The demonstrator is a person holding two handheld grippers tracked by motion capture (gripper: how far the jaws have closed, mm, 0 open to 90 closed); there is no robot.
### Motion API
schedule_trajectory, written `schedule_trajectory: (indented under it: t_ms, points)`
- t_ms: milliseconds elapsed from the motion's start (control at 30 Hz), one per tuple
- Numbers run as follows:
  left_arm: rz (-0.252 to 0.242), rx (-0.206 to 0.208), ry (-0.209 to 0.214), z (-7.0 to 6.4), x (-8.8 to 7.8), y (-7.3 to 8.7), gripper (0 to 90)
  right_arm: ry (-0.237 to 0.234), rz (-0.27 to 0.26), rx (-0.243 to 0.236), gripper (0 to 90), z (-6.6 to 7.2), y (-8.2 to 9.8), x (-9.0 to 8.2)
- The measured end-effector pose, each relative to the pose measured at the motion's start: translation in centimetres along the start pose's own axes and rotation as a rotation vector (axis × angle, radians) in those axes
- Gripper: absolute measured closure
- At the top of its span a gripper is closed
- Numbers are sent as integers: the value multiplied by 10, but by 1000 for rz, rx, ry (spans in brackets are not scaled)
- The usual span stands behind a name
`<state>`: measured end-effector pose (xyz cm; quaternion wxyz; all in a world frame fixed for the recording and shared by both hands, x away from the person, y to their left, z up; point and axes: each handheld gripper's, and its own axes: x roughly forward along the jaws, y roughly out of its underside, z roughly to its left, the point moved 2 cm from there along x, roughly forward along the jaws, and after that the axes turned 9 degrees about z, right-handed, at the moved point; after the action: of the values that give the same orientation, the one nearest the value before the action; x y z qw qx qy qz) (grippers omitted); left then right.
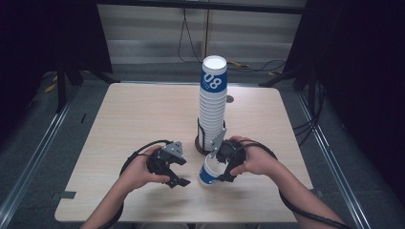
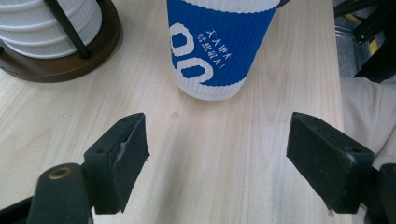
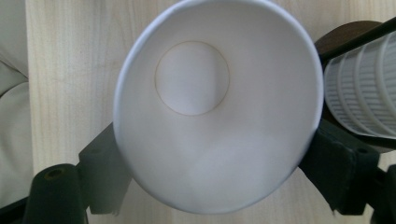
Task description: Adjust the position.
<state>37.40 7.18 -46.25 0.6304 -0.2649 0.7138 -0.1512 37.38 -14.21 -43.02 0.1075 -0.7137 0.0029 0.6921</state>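
From the high view you have one table (image 1: 143, 119) of pale wood, two grippers and two groups of cups; the tall stack of cups (image 1: 213, 102) stands upright in one dark round holder (image 1: 199, 143) right of the table's middle, too many ribbed rims to count surely, with the top cup showing a blue sleeve; your right gripper (image 1: 213, 168) sits just near of that holder and carries one single cup (image 1: 208, 171), white with a blue sleeve, close above the tabletop; your left gripper (image 1: 177, 172) rests to the left of that cup, near it but apart, its jaws pointing right toward it.

In the left gripper view your two black jaws stand wide apart with nothing but bare wood between them; the single cup (image 2: 217, 46) stands beyond them, upright, its blue sleeve printed with white figures; the holder (image 2: 60, 65) and the lowest ribbed cups of the stack (image 2: 42, 25) lie at the far left, with one thin black upright rod across them.

In the right gripper view you look straight into the mouth of the single cup (image 3: 215, 107); one jaw presses on each side of its wall, so the grip is closed on the cup; the stack (image 3: 364, 88) and a slice of the holder (image 3: 345, 32) sit at the right edge, just beside the cup.
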Motion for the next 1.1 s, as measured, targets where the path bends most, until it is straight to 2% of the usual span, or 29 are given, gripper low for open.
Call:
schedule_trajectory:
  t_ms: [333,400,433,467,600,633,700,1033,1067,1100]
  points:
    - [0,5,6,-1,0,1,200,-13,-20,29,154,-1,0,2]
    - [-6,5,-1,-1,0,2,200,-29,-28,40,149,0,-1,2]
    - [5,6,-4,0,-1,2,200,-29,-29,41,146,1,-1,2]
    - [-7,-4,-4,-1,-1,3,200,-29,-34,38,142,1,-1,3]
    - [-1,-1,-2,-1,-3,5,200,-35,-40,25,134,1,-1,5]
    - [3,7,-2,-1,-4,5,200,-39,-40,31,133,2,-1,5]
    - [-12,-6,-9,-1,-3,6,200,-45,-46,45,133,4,-1,6]
    - [-13,-16,-12,-2,-8,11,200,-46,-59,46,132,7,4,10]
    - [-18,-18,-18,-2,-8,11,200,-41,-66,34,132,6,4,10]
    - [-17,-19,-16,-1,-8,12,200,-45,-67,46,132,7,4,10]
